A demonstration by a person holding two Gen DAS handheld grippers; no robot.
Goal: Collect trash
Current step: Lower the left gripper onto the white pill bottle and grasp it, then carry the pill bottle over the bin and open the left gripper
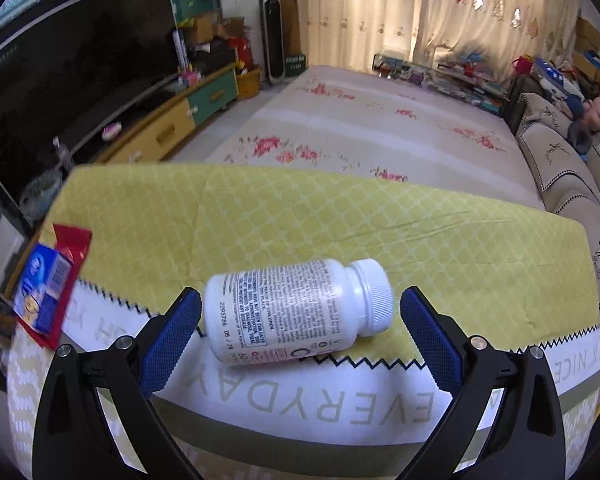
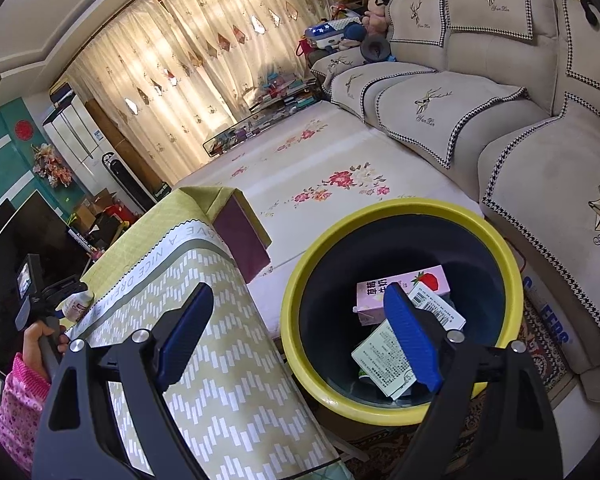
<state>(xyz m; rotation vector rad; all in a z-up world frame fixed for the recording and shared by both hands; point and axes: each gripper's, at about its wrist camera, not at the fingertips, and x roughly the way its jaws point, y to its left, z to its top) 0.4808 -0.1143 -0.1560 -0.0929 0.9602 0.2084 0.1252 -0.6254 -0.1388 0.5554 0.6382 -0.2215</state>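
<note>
A white pill bottle (image 1: 296,312) lies on its side on the yellow-green tablecloth (image 1: 340,220), cap to the right. My left gripper (image 1: 300,298) is open with its blue pads either side of the bottle, close to both ends but not pressing. A red and blue snack wrapper (image 1: 48,284) lies at the table's left edge. My right gripper (image 2: 298,292) is open and holds nothing, hanging over the yellow-rimmed bin (image 2: 400,206) beside the table. A pink milk carton (image 2: 404,284) and white cartons (image 2: 380,364) lie inside the bin. The bottle (image 2: 76,304) also shows small at the far left.
A person's hand in a pink sleeve (image 2: 20,392) holds the left gripper's handle at the table's far end. A beige sofa (image 2: 520,140) stands behind the bin. A flowered floor mat (image 1: 380,120) spreads beyond the table, and a TV cabinet (image 1: 180,116) runs along the left wall.
</note>
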